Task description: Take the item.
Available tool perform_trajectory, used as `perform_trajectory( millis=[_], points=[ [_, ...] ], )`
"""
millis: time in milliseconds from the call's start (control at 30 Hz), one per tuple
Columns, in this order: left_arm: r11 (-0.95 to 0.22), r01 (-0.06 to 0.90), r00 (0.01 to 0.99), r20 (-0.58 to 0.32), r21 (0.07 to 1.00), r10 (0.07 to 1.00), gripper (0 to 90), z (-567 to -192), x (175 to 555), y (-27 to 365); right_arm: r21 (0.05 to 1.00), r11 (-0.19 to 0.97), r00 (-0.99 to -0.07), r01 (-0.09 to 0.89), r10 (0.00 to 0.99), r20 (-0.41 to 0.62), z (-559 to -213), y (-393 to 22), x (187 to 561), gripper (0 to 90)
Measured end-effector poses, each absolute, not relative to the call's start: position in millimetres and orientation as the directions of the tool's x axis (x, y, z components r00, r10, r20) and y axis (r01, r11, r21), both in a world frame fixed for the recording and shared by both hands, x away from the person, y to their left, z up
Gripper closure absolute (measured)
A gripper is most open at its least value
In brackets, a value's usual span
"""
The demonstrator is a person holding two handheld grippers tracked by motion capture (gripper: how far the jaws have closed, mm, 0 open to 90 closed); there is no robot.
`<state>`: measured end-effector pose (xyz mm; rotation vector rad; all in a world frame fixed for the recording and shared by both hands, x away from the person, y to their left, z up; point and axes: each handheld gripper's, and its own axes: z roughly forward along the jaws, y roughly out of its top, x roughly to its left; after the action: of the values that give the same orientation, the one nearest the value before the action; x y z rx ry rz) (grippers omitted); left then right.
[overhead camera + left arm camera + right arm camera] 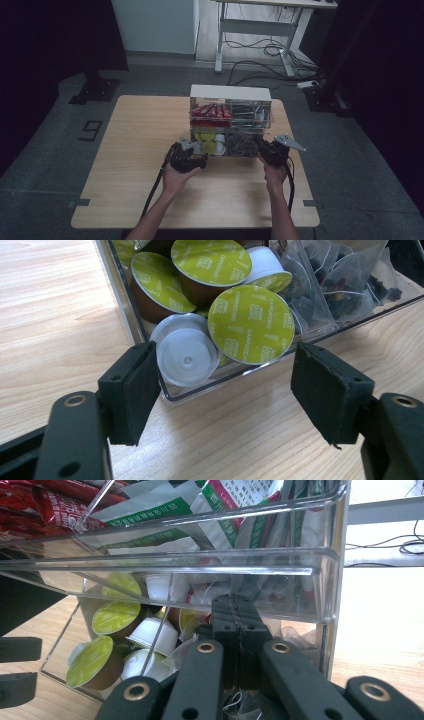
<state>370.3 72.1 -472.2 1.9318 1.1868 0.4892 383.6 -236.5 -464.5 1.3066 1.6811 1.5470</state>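
A clear plastic organiser (231, 120) stands at the table's far middle. Its lower drawer (210, 385) holds yellow-lidded coffee capsules (250, 322), a white capsule (186, 356) and tea bags (320, 285). My left gripper (225, 370) is open, its two pads spread on either side of the drawer's front corner without pressing on it; it sits at the organiser's front left (202, 159). My right gripper (232, 610) is shut, tips against the clear lower front at the organiser's right (262, 146). Whether something thin is pinched between them is unclear.
The upper tier holds red packets (210, 111) and green-and-white sachets (165, 510). Bare wooden table (140, 150) lies to the left and in front of the organiser. A white box (230, 92) stands behind it. Cables trail from both grippers toward the near edge.
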Motion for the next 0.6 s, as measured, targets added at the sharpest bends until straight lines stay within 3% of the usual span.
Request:
perform_trajectory(
  millis=[600],
  points=[
    [-0.251,0.555,0.495,-0.072,0.793,0.866,28.3,-473,381,56,0.943,-0.126,-0.413,0.307,0.875,0.252,-464,-240,383,89.3]
  ],
)
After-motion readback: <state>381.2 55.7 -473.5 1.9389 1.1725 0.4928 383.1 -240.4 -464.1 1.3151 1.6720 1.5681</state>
